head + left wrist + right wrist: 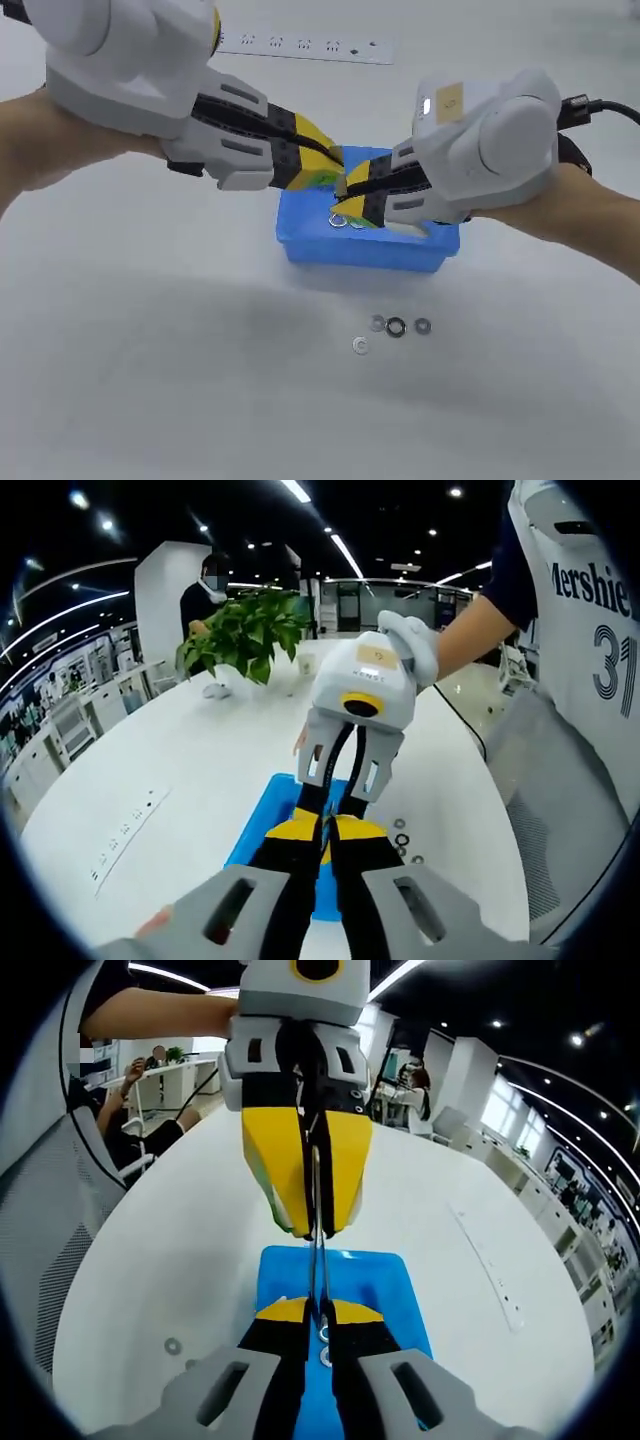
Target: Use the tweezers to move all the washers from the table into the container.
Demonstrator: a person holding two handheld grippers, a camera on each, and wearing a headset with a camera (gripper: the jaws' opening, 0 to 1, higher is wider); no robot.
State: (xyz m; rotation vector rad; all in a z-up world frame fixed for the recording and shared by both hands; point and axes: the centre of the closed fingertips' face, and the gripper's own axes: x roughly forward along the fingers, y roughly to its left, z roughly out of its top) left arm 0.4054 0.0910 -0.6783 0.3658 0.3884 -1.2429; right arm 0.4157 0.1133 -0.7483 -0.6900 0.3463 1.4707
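Observation:
My left gripper (335,160) and right gripper (346,190) meet tip to tip above the blue container (300,240). Thin metal tweezers (316,1230) run from between my right gripper's (318,1310) shut yellow jaws up into the shut yellow jaws of the left gripper (305,1225). In the left gripper view, my left gripper (325,832) faces the right one (345,780) head on. A few washers (338,220) lie inside the container. Several washers (396,327) lie on the white table just in front of it, including one (360,345) set apart.
A white power strip (305,45) lies at the table's far edge. A potted plant (245,635) stands further off on the table. A person in a numbered shirt (590,630) holds the grippers. The table edge (75,1310) curves round on the left.

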